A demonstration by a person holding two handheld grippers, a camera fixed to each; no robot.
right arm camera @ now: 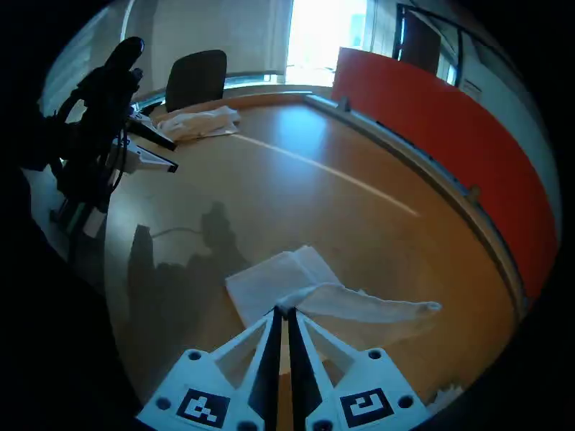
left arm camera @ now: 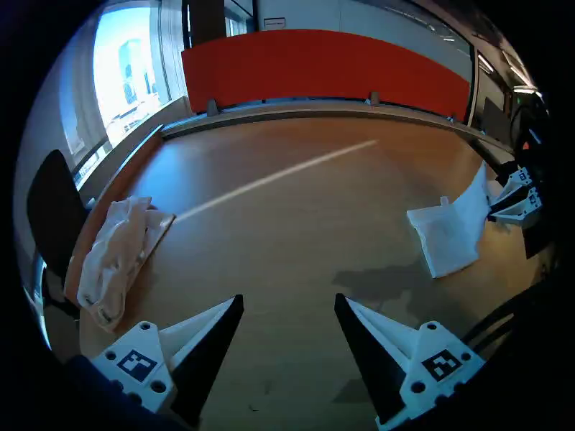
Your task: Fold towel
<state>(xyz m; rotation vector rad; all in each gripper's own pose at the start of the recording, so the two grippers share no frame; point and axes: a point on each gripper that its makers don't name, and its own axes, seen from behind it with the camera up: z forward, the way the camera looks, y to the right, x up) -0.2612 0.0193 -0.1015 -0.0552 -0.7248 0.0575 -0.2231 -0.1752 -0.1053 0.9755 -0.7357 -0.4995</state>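
Towel [right arm camera: 287, 281] edge is raised off the tabletop [right arm camera: 338, 201] — clamped in the right tool [right arm camera: 282, 311]; left tool [left arm camera: 287, 297] hovers low, level, spread wide apart.

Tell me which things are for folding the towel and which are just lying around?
For the job: white towel, right claw pinching it, open left claw.
Lying about: crumpled cloth, chair, orange panel.

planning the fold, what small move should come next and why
Probably bring the left gripper over to the towel: it is open and well apart from it, while the right gripper is shut on one raised edge.
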